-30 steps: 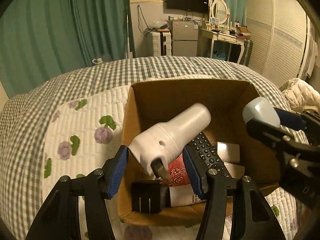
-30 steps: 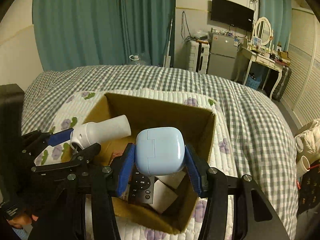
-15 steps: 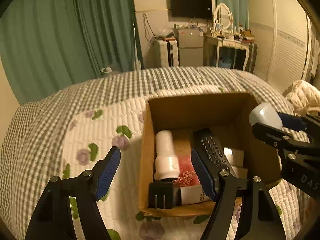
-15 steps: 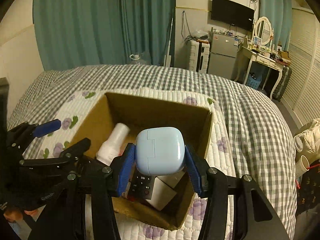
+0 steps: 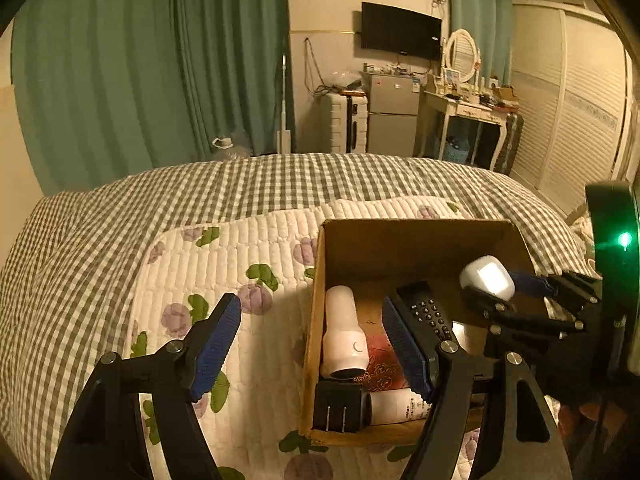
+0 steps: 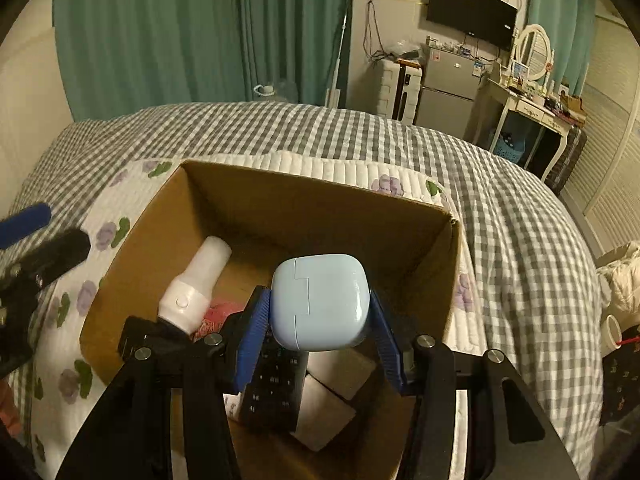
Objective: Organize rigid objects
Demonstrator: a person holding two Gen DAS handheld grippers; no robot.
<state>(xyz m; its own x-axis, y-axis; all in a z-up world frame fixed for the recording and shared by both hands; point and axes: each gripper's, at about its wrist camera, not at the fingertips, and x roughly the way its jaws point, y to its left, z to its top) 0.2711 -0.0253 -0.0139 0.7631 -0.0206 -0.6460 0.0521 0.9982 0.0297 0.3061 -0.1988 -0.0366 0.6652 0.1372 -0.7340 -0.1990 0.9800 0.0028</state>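
Observation:
An open cardboard box (image 5: 416, 236) (image 6: 312, 200) sits on the bed. In it lie a white bottle-shaped device (image 5: 343, 332) (image 6: 196, 284), a black remote (image 5: 428, 314) (image 6: 276, 392), a black plug block (image 5: 338, 406), a white tube (image 5: 396, 406) and white boxes (image 6: 332, 400). My right gripper (image 6: 320, 332) is shut on a light blue rounded case (image 6: 320, 300) (image 5: 486, 276), held over the box. My left gripper (image 5: 310, 344) is open and empty, above the box's left wall.
The box rests on a white quilted mat with purple flowers (image 5: 240, 264) over a grey checked bedspread (image 5: 240, 184). Green curtains, a small fridge (image 5: 392, 120), a dressing table (image 5: 468, 116) and a wardrobe stand beyond the bed.
My left gripper let go of the white device, which now lies in the box, then drew back and left. The right gripper has stayed shut on the blue case over the box.

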